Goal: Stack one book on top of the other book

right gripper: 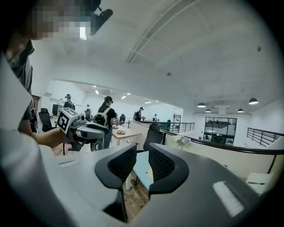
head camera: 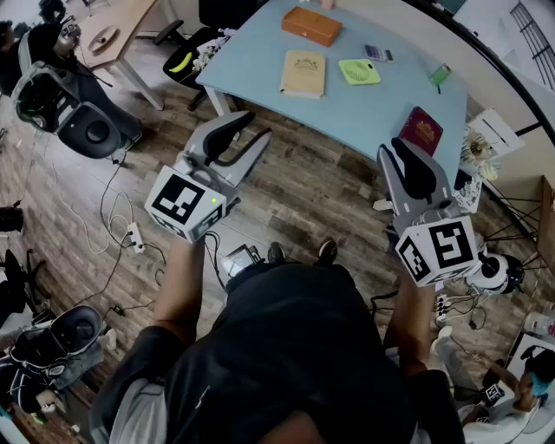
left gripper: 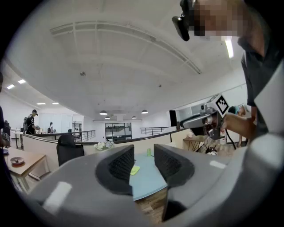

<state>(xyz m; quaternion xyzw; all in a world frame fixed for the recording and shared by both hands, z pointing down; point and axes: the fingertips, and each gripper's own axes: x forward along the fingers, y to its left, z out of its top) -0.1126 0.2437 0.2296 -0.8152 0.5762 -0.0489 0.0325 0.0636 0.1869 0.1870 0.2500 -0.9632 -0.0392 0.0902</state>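
Two books lie apart on the light blue table [head camera: 347,108]: a tan book [head camera: 303,73] near the middle and a maroon book [head camera: 421,130] by the right front edge. My left gripper [head camera: 238,139] hovers over the wooden floor in front of the table's left corner, jaws a narrow gap apart and empty. My right gripper [head camera: 412,165] hangs just in front of the maroon book, clear of it, also slightly open and empty. In the left gripper view the left gripper [left gripper: 144,162] frames a strip of table; the right gripper view shows the right gripper [right gripper: 142,162] the same way. Neither shows a book.
An orange box [head camera: 311,25], a green pad [head camera: 359,71], a calculator [head camera: 378,54] and a small green item [head camera: 440,75] share the table. A black office chair [head camera: 186,52] stands at its left end. Cables and bags lie on the floor to the left.
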